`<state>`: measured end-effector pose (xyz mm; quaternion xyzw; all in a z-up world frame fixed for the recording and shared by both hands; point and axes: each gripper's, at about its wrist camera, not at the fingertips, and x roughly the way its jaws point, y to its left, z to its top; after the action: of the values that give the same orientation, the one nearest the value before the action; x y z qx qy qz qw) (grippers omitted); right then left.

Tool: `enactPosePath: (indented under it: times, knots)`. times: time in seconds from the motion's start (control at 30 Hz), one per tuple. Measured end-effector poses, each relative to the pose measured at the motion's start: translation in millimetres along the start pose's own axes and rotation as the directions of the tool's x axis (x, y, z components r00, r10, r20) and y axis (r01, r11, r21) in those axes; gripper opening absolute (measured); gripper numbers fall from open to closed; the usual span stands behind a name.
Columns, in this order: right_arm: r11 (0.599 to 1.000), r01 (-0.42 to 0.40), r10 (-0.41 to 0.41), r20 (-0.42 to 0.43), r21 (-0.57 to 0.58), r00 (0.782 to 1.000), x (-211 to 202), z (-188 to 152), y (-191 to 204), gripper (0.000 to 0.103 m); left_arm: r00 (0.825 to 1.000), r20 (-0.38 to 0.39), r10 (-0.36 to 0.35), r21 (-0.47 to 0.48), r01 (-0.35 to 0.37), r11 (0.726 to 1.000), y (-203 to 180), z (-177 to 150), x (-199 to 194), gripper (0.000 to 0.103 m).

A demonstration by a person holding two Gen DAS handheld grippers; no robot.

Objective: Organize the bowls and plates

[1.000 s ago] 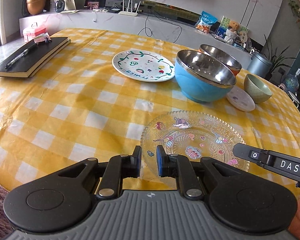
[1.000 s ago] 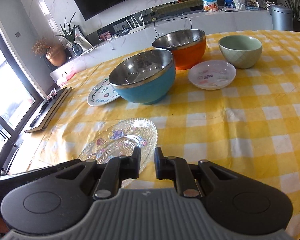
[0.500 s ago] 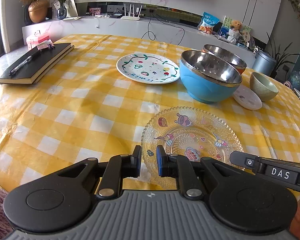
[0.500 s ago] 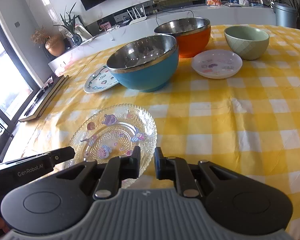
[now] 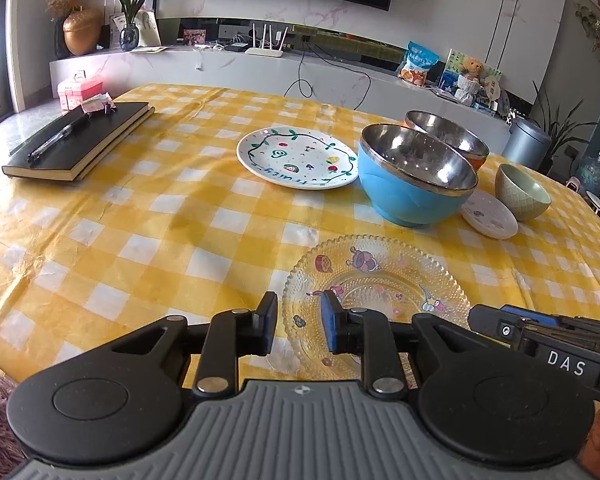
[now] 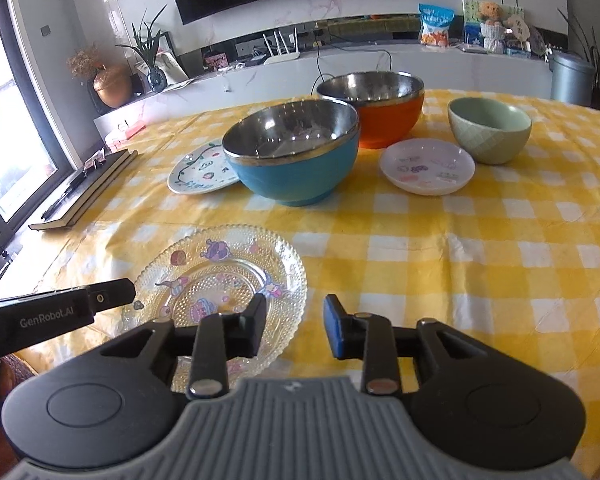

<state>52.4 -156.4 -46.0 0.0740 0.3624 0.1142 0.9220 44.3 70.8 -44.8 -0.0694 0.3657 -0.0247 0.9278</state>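
Yellow-checked table (image 5: 148, 216): glass plate (image 5: 380, 292) at the near edge, blue bowl (image 5: 416, 176) behind it; left gripper (image 5: 296, 326) and right gripper (image 6: 294, 326) both part-open, empty.

You see a black notebook (image 5: 80, 140) with a pen (image 5: 56, 138) on the yellow checked tablecloth (image 5: 160, 220); a router (image 5: 264, 46), a snack bag (image 5: 418, 64) and a teddy bear (image 5: 470, 70) line your far counter.

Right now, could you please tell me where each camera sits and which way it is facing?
Left wrist: on the left gripper, low at the near table edge, facing the clear patterned glass plate and blue steel-lined bowl; the right gripper pokes in from the right.
Right wrist: on the right gripper, facing the same way; the left gripper enters from the left.
Shared: the glass plate, blue bowl and yellow checked tablecloth.
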Motion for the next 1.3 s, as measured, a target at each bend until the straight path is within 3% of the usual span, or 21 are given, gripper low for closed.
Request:
enactPosePath:
  times: [0.1, 0.33, 0.6, 0.9, 1.1, 1.3]
  knots:
    - [0.999, 0.019, -0.017, 0.029, -0.038, 0.999, -8, 4, 6, 0.041, 1.0, -0.006, -0.003, -0.01, 0.003, 1.0, 0, 4, -3, 0.032]
    - [0.997, 0.063, -0.059, 0.086, -0.05, 0.995, -17, 21, 16, 0.042, 0.999, -0.016, -0.035, -0.087, 0.033, 0.996, 11, 24, -16, 0.04]
    - [0.998, 0.005, 0.002, 0.121, -0.058, 0.993, 4, 37, 44, 0.042, 0.998, -0.032, -0.044, -0.06, 0.042, 0.997, 14, 61, -10, 0.041]
    - [0.995, -0.073, 0.068, 0.081, 0.062, 0.994, 52, 58, 64, 0.04, 0.996, -0.061, -0.067, -0.061, 0.064, 0.996, 35, 106, 36, 0.041]
    - [0.972, -0.054, 0.046, 0.041, 0.228, 0.998, 89, 65, 58, 0.031, 0.994, -0.105, -0.029, -0.057, 0.023, 0.998, 48, 119, 83, 0.041]
    - [0.961, -0.046, 0.042, 0.018, 0.271, 0.999, 115, 72, 57, 0.028, 0.994, -0.099, -0.049, -0.07, 0.042, 0.997, 62, 122, 113, 0.041]
